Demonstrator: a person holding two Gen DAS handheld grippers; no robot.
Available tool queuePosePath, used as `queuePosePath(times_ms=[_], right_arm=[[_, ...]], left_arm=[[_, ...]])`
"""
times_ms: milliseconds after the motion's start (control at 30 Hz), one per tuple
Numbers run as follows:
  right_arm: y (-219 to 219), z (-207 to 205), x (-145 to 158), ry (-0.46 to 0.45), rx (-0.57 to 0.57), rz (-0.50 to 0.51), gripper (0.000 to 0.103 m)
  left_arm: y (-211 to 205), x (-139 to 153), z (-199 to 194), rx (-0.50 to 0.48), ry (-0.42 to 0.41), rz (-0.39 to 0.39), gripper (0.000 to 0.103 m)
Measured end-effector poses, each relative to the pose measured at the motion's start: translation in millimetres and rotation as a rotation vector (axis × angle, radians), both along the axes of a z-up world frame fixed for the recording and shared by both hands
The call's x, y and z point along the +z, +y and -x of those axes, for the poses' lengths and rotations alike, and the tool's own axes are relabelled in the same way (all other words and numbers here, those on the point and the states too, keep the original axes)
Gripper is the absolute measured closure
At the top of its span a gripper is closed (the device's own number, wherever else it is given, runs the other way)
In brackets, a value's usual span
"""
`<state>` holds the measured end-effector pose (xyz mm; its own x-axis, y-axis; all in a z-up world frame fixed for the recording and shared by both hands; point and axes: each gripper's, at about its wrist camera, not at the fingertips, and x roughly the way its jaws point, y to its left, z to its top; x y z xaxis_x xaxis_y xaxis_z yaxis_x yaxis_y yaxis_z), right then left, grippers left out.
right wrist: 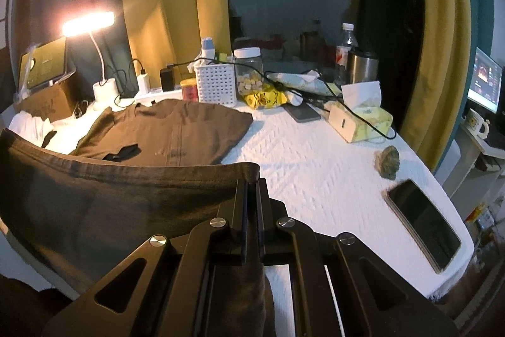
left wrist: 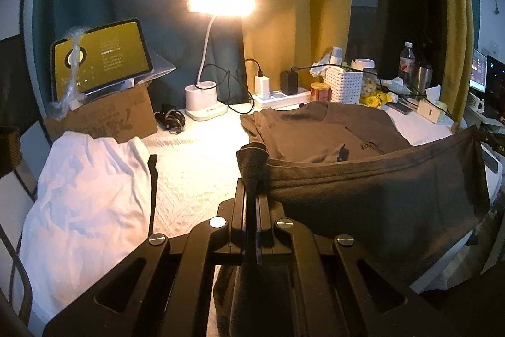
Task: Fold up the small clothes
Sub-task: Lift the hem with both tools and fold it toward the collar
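While both claws are pinching the bottom hem of the brown tee (left wrist: 363,179), the left claw (left wrist: 252,176) & right claw (right wrist: 251,179) are holding it taut above the desk (right wrist: 315,179), collar end lying flat. Risk: uneven hands are skewing the fold, or hem's snagging the phone (right wrist: 423,223).
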<state>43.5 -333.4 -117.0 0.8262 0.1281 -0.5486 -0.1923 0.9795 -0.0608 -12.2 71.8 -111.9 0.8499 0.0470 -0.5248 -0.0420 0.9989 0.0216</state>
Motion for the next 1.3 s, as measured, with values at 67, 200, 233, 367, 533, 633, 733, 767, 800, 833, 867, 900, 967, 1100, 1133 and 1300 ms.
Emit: queuePosePath(times_ms=[67,200,233,367,533,633,733,767,800,833,867,900,967,1100,1133,1300], right_arm=[[-0.1,-5.2,3.0,-0.007,0.0,-0.004,0.097],[1.8,-17.9,9.0,-0.014,0.005,-0.01,0.097],[2.9,-21.5,10.8,-0.016,0.009,-0.009,0.097],[5.1,-34.4,16.4,-0.023,0.019,-0.003,0.097],[9.5,-53.5,23.3,-0.038,0.03,-0.002,0.097],[12.8,-65.5,25.4,-0.043,0.036,-0.005,0.097],[16.6,-76.1,26.9,-0.049,0.043,-0.008,0.097],[17.5,-79.3,26.9,-0.05,0.045,-0.009,0.097],[18.9,-82.4,26.7,-0.051,0.047,-0.01,0.097],[20.6,-86.9,26.4,-0.05,0.049,-0.01,0.097],[21.1,-89.1,25.9,-0.049,0.05,-0.009,0.097],[21.5,-91.6,25.1,-0.047,0.051,-0.008,0.097],[22.1,-96.7,22.7,-0.038,0.053,-0.006,0.097],[20.8,-103.3,14.5,-0.015,0.046,-0.004,0.097],[19.4,-105.2,11.0,-0.005,0.041,-0.007,0.097],[18.3,-110.7,2.0,0.022,0.037,-0.003,0.097]], left_arm=[[0.1,1.7,-4.9,0.001,-0.003,0.0,0.101],[0.8,4.1,-16.1,0.0,-0.012,-0.001,0.101],[1.3,4.5,-18.6,0.0,-0.014,-0.001,0.101],[4.7,5.4,-30.3,0.007,-0.023,0.002,0.101],[10.5,9.2,-43.9,0.022,-0.035,0.001,0.101],[13.3,11.1,-51.6,0.027,-0.04,-0.005,0.101],[16.0,11.8,-58.5,0.033,-0.041,-0.014,0.101],[16.9,11.8,-61.1,0.035,-0.041,-0.016,0.101],[17.6,11.6,-62.7,0.036,-0.04,-0.018,0.101],[18.5,11.5,-65.4,0.037,-0.038,-0.02,0.101],[19.2,11.3,-67.7,0.037,-0.035,-0.021,0.101],[19.6,10.8,-69.9,0.034,-0.03,-0.024,0.101],[20.8,8.1,-74.5,0.033,-0.021,-0.029,0.101],[23.5,-0.2,-81.5,0.034,0.01,-0.028,0.101],[24.2,-2.6,-82.9,0.035,0.018,-0.028,0.101],[24.4,-8.7,-89.1,0.025,0.037,-0.023,0.101]])
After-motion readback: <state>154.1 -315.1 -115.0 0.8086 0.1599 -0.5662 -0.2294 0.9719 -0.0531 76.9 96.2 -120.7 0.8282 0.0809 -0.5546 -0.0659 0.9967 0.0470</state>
